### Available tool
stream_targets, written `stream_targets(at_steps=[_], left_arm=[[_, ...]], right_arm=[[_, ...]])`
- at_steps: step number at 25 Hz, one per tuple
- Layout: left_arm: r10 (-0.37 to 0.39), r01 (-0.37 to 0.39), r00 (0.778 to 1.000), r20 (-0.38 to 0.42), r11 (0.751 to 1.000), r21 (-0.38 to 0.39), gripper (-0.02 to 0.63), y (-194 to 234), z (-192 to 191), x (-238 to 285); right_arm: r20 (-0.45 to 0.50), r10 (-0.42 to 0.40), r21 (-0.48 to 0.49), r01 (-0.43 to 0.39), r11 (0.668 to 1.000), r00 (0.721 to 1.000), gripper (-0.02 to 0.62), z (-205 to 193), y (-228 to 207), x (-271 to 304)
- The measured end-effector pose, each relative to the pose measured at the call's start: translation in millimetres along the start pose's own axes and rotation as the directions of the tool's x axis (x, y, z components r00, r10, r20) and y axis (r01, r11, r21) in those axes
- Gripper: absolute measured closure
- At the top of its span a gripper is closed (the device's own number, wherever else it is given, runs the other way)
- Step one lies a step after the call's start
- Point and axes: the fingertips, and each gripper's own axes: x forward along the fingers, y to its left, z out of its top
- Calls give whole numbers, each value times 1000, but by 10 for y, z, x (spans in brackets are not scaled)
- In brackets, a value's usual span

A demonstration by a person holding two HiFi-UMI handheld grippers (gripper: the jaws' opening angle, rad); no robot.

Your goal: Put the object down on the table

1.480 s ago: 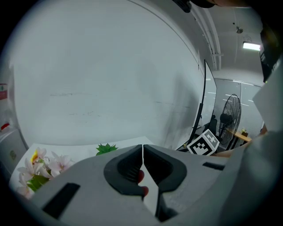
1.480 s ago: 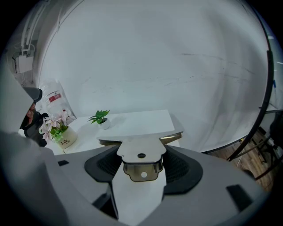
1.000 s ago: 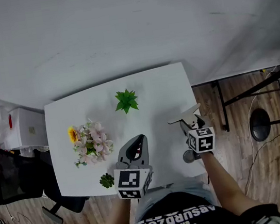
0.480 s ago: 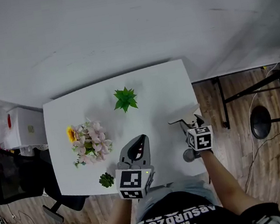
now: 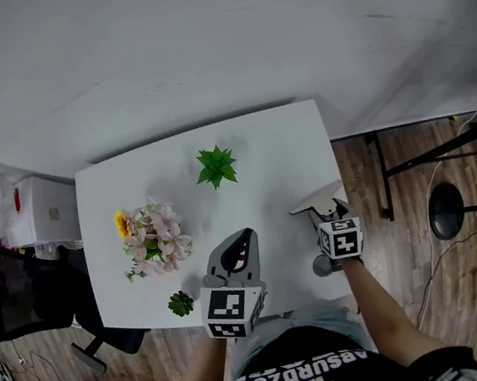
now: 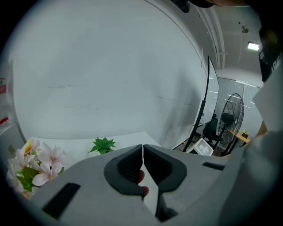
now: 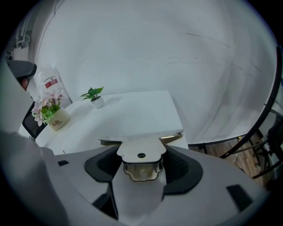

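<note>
Over the right front corner of the white table (image 5: 277, 148), the right gripper (image 5: 322, 215) clamps the handle of a flat scraper (image 5: 318, 198), blade level, apparently so it can be laid flat, while the left gripper (image 5: 240, 245) hovers closed and empty at the table's front edge.

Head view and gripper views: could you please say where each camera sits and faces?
Head view: on the person's head, looking steeply down at the white table; shows forearms, the left hand-held gripper and right hand-held gripper.
Left gripper view: on that gripper, looking along its shut jaws to the wall.
Right gripper view: on that gripper, looking along jaws gripping the white object.
All three share the green plant.
</note>
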Motion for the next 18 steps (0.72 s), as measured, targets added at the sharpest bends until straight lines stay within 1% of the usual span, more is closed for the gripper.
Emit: stream_targets(at_steps=[9, 15, 18], left_arm=[[11, -11, 1000, -2, 1000, -12, 600, -24, -23, 37], [23, -23, 1000, -14, 1000, -19, 600, -52, -79, 45], [30, -30, 1000, 2, 999, -27, 601, -78, -35, 40]], right_arm=[[-14, -19, -52, 18, 998, 1000, 308, -58, -19, 37], [0, -20, -68, 20, 998, 1000, 308, -57, -18, 38], [9, -19, -71, 19, 997, 1000, 308, -56, -21, 35]])
